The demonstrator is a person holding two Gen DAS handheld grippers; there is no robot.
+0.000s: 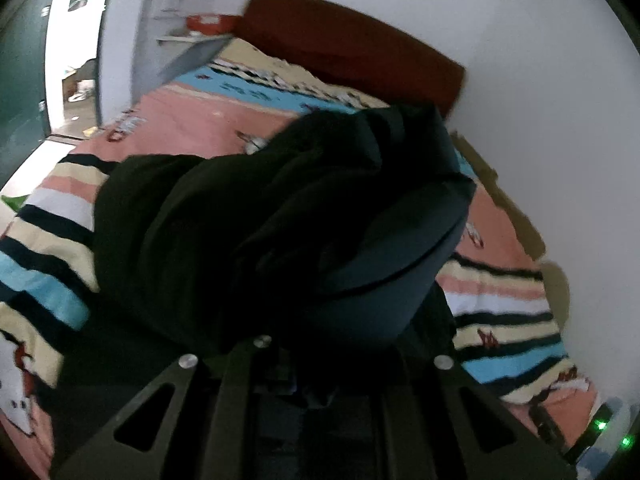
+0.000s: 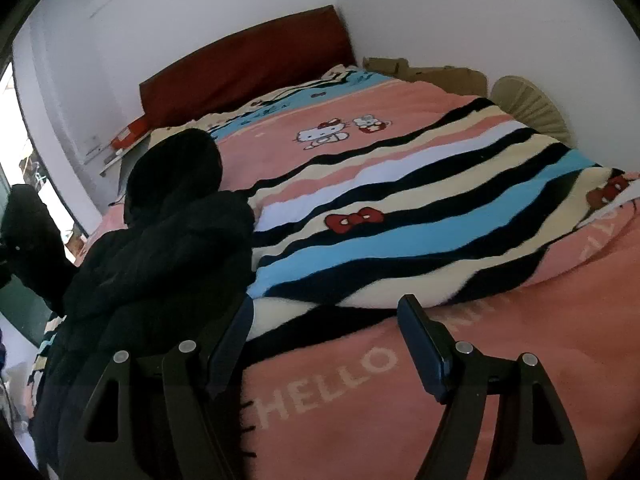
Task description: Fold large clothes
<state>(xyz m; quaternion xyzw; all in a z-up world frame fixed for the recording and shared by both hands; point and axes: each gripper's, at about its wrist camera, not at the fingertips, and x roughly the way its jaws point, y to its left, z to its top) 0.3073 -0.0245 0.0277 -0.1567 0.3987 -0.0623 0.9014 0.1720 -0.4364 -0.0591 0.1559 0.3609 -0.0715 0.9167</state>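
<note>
A large black garment (image 1: 224, 224) is bunched in a heap right in front of my left gripper (image 1: 316, 384). Its fabric runs down between the jaws, which are closed on it, and the fingertips are buried under the cloth. In the right wrist view the same black garment (image 2: 160, 240) lies piled along the left side of the bed, its hood towards the headboard. My right gripper (image 2: 326, 312) stands open over the pink blanket (image 2: 400, 400) with white lettering near the bed's front edge. Nothing is between its fingers, and the garment is just to its left.
A striped cartoon-print blanket (image 2: 400, 208) covers the bed, with a dark red headboard (image 2: 248, 64) against the white wall. Cardboard (image 2: 440, 72) and a beige fan (image 2: 532, 108) stand on the far right. A shelf with a red box (image 1: 208, 24) and a doorway (image 1: 76, 60) are on the left.
</note>
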